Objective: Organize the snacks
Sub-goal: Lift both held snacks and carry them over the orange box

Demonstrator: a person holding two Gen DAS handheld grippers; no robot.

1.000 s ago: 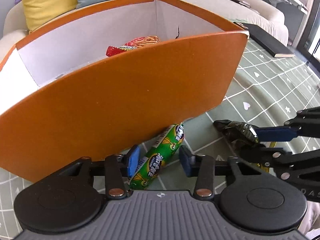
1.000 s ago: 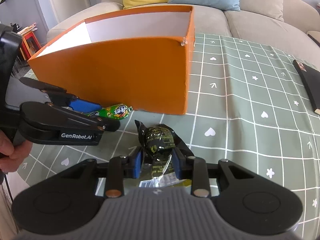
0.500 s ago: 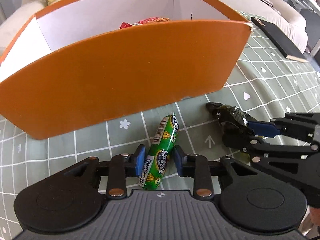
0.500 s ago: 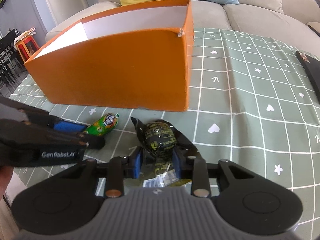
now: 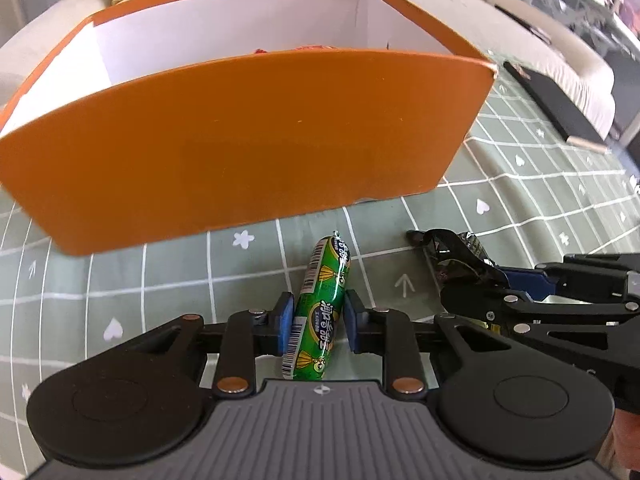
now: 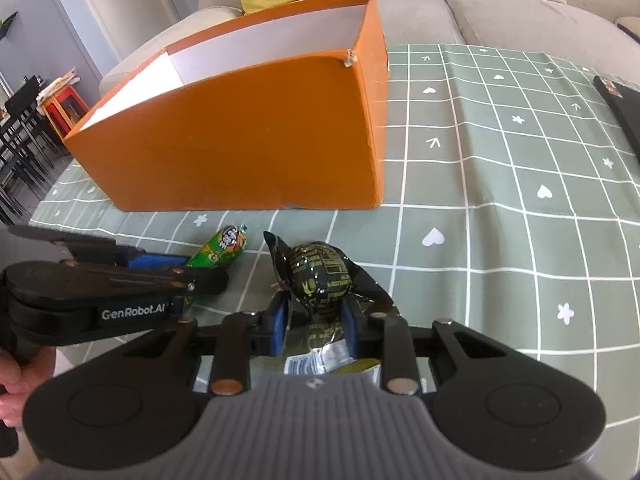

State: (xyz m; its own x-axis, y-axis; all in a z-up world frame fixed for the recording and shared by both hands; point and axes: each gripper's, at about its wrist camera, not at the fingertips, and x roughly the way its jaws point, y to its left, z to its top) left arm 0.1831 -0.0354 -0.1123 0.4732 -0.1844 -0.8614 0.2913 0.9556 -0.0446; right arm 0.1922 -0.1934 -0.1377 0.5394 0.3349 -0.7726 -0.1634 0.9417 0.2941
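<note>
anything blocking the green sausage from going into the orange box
Only the box's own near wall: the green sausage, clamped in the left gripper, must be lifted over it. The right gripper and its black snack sit off to the side.

The open cardboard box [image 5: 248, 152] is orange outside and white inside. The sausage-shaped snack stick [image 5: 320, 312] is glossy green with yellow marks and a white barcode. The crinkled foil snack packet [image 6: 320, 276] is black with gold print. The tablecloth [image 6: 500, 200] is sage green, gridded white with hearts, arrows and flowers.
</note>
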